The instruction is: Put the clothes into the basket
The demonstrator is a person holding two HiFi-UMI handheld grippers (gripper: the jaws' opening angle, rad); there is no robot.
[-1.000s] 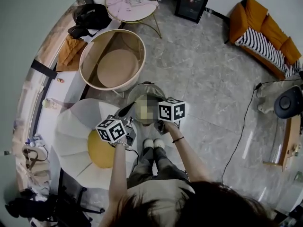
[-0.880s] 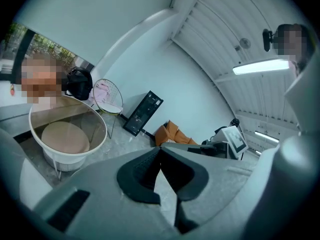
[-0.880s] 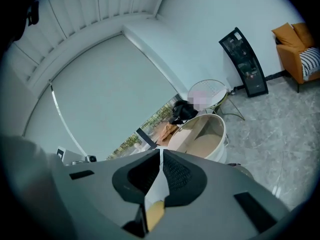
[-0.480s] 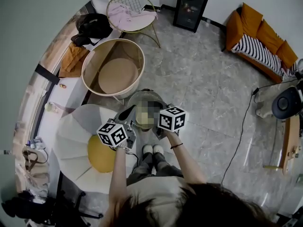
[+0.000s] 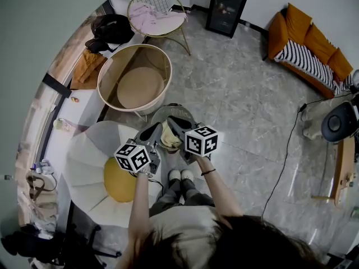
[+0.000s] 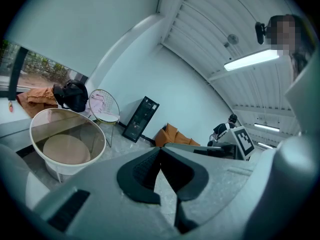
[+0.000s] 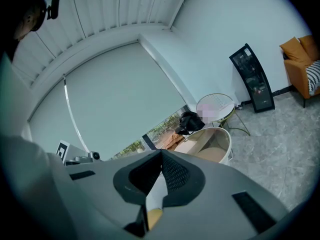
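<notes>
The round white basket [image 5: 118, 63] with its tan inside stands on the floor ahead of me, empty as far as I see. A pink garment [image 5: 147, 17] lies on the wire chair [image 5: 178, 27] behind it. An orange garment [image 5: 87, 66] sits on the window ledge beside a black bag [image 5: 112, 27]. My left gripper [image 5: 151, 132] and right gripper [image 5: 178, 125] hover side by side above a small grey round thing [image 5: 171, 112], well short of the basket. The left gripper's [image 6: 160, 149] tips meet, as do the right gripper's [image 7: 161, 152], with nothing held.
A white flower-shaped cushion with a yellow centre [image 5: 90, 161] lies at my left. An orange sofa [image 5: 305, 35] stands at the far right, a black cabinet [image 5: 227, 1] by the back wall. A cable [image 5: 286, 156] runs over the grey floor.
Both grippers have lifted a little and rolled slightly, staying over the small grey round thing. Their jaws now show side by side in the head view.
</notes>
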